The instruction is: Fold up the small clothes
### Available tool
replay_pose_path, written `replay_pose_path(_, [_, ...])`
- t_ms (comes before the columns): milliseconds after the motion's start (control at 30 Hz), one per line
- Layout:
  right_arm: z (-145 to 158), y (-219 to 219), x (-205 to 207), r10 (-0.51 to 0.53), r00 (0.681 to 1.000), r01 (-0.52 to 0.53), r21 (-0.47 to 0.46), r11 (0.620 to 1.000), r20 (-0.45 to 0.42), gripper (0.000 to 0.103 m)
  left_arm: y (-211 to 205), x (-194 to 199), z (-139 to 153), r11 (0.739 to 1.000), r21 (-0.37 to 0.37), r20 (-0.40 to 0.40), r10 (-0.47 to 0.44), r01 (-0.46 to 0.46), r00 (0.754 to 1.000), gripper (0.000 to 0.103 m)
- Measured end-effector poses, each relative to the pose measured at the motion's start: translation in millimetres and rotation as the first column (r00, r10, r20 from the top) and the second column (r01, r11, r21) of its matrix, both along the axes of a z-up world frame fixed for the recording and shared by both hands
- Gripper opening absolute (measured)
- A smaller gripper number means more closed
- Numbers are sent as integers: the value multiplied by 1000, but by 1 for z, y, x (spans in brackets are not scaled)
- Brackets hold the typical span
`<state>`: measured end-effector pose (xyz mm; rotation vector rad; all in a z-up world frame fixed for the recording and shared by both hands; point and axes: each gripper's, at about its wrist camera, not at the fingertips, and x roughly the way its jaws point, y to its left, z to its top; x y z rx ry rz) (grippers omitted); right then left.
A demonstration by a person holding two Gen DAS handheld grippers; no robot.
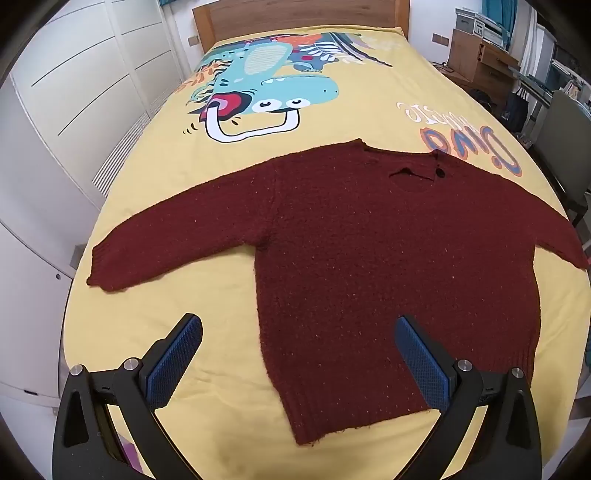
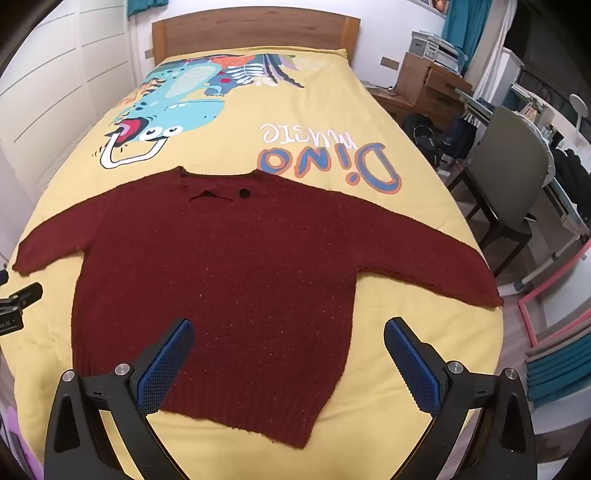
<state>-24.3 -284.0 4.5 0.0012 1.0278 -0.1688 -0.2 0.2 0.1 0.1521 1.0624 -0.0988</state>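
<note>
Maroon knitted wool sweater (image 1: 388, 258) lies flat, front up, on the yellow dinosaur-print bedspread (image 1: 184, 332), neck toward the wooden headboard (image 1: 295, 14), sleeves spread to either side. In the left wrist view, the left gripper (image 1: 297, 363) hangs with its blue-padded jaws wide apart and empty above the hem's left corner; the left sleeve runs off to its left. In the right wrist view, the right gripper (image 2: 288, 363) is likewise spread and empty above the hem's right half (image 2: 258, 406). The sweater's long axis runs straight ahead of both tools, so each hand is nearer its own sleeve.
</note>
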Motion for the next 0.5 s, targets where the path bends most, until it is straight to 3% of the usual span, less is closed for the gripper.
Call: replay_pose_path(500, [6, -3, 1, -9, 1000, 9, -8, 1000, -5, 102, -1, -2, -2, 1000, 22, -8, -8, 8, 1000, 102])
